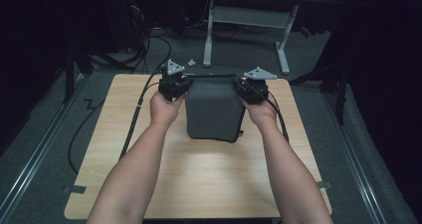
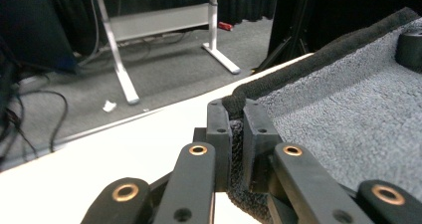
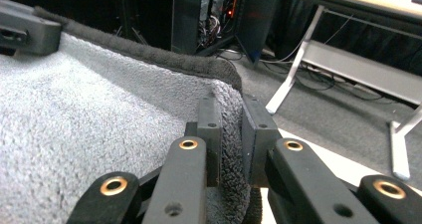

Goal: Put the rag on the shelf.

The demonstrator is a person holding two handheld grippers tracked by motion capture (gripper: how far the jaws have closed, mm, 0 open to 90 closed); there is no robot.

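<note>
Across the middle of the high view, two bare forearms rise from the bottom edge and spread slightly, each hand wrapped round a gripper near the far edge of the table [image 1: 124,174]. At upper centre-left sits the left gripper [image 1: 175,84], at upper centre-right the right gripper [image 1: 251,88], level with each other. Between them hangs a dark grey towel [image 1: 214,109], its top edge stretched from one gripper to the other and its body draped toward the person, the lower hem lying on the wood at frame centre.

Low in the left gripper view, the left gripper [image 2: 236,134] has its jaws pinched on the towel [image 2: 348,114] corner, cloth spreading to the right. Low in the right gripper view, the right gripper [image 3: 231,134] jaws are likewise clamped on a corner of the towel [image 3: 89,134], cloth spreading left. A desk frame [image 1: 278,30] stands on the floor at top centre of the high view.
</note>
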